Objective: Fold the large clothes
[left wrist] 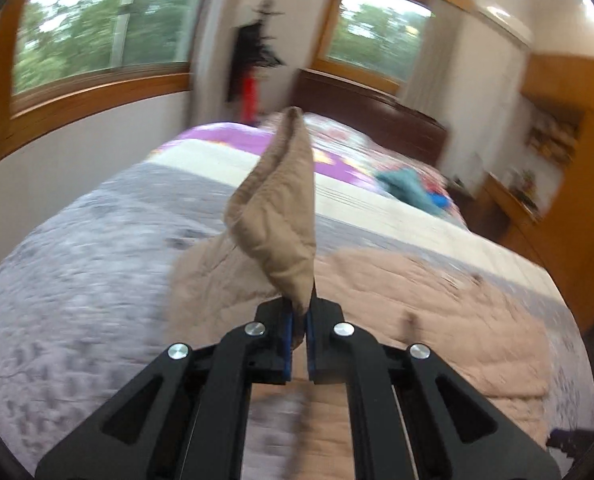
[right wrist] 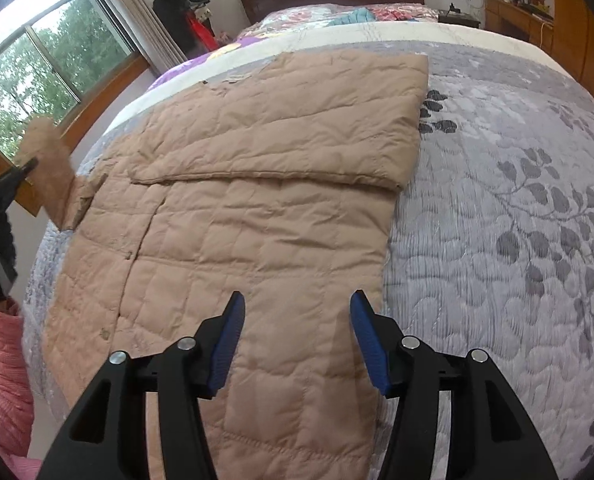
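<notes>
Left gripper (left wrist: 299, 334), lower centre of frame, clamped on lifted sleeve (left wrist: 281, 208) of tan quilted coat (right wrist: 233, 216) spread mid-frame on grey leaf-print bedspread (right wrist: 517, 200); right gripper (right wrist: 297, 336) spread apart above coat's hem.

The coat (right wrist: 257, 208) is tan with quilted squares. The bedspread (right wrist: 517, 200) is pale lilac-grey with dark grey leaf sprays. Both grippers (right wrist: 295, 340) are black with blue pads (right wrist: 227, 344). A pink sleeve (right wrist: 1, 364) shows at left.
</notes>
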{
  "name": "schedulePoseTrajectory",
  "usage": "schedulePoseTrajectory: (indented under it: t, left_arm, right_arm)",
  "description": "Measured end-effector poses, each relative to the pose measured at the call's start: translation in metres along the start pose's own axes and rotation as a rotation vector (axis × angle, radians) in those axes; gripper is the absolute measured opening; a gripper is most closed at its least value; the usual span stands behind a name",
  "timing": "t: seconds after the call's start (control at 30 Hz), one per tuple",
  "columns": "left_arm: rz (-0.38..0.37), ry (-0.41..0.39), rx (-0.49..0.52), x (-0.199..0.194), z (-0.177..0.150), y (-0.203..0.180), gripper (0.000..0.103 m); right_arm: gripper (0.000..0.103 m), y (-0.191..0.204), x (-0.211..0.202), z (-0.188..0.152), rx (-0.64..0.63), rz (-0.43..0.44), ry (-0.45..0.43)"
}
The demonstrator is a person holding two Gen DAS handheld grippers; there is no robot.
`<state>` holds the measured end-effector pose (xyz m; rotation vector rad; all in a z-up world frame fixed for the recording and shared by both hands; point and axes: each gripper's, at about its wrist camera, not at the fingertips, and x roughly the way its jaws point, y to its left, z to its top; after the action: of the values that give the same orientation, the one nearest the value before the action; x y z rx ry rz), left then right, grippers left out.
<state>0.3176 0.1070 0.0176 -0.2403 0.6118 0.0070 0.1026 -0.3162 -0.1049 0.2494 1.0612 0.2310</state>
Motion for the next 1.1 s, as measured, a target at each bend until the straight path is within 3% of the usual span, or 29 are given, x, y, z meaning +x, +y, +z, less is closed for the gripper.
schedulePoseTrajectory:
  t: [0.23,0.57,0.67,0.73,0.8,0.87,0.9,0.93,1.0,1.1]
  left_arm:
    - [-0.104,0.076,0.133,0.038,-0.023,-0.098,0.003]
    - [-0.173,0.233,0.222,0.103,-0.066,-0.163,0.004]
    - [-0.239,0.303,0.238,0.111,-0.079,-0.173,0.013]
    - [-0.319,0.325,0.254,0.105,-0.086,-0.177,0.032]
    - [-0.414,0.340,0.264,0.091,-0.089,-0.178,0.043]
    - [-0.511,0.355,0.233,0.075,-0.086,-0.172,0.043]
    - [-0.520,0.349,0.227,0.068,-0.082,-0.165,0.043]
    - [-0.504,0.329,0.228,0.063,-0.080,-0.160,0.043]
    - [-0.400,0.279,0.251,0.054,-0.069,-0.145,0.043]
    - [-0.125,0.247,0.282,0.062,-0.058,-0.116,0.042]
  right_arm:
    - [0.056,-0.003,0.002,-0.006,0.009,0.021,0.002]
    - [0.056,-0.009,0.011,-0.008,0.016,0.024,0.011]
    - [0.056,-0.010,0.013,-0.008,0.020,0.025,0.018]
    - [0.056,-0.009,0.014,-0.006,0.019,0.019,0.020]
    - [0.056,-0.007,0.014,-0.004,0.015,0.011,0.022]
    - [0.056,-0.001,0.014,0.002,0.007,0.009,0.025]
    - [0.056,0.003,0.013,0.005,-0.002,0.015,0.024]
    - [0.056,0.007,0.013,0.008,-0.008,0.020,0.024]
    - [0.056,0.021,0.012,0.021,-0.035,0.031,0.020]
    - [0.056,0.044,0.016,0.043,-0.067,0.043,0.022]
